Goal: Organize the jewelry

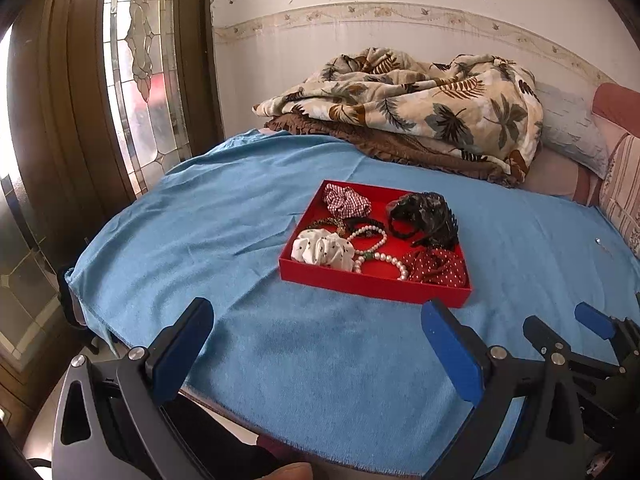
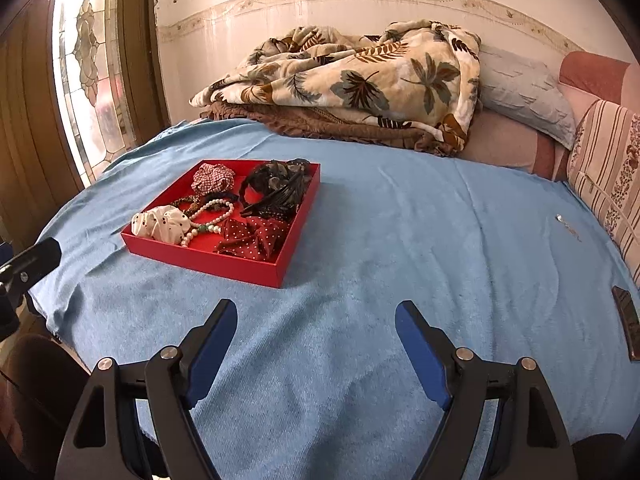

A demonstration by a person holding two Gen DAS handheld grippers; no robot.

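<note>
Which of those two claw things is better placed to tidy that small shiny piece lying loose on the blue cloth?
Probably the right gripper: the shiny piece lies toward its side, the left gripper faces the red tray. Both jaws are open.

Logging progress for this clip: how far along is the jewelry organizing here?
Nearly finished, it seems. Done: the red tray holds scrunchies, a pearl bracelet, a black claw clip and a red dotted bow. In hand: nothing; left gripper and right gripper are open and empty. Possibly left: a small shiny piece lies on the blue cloth.
</note>
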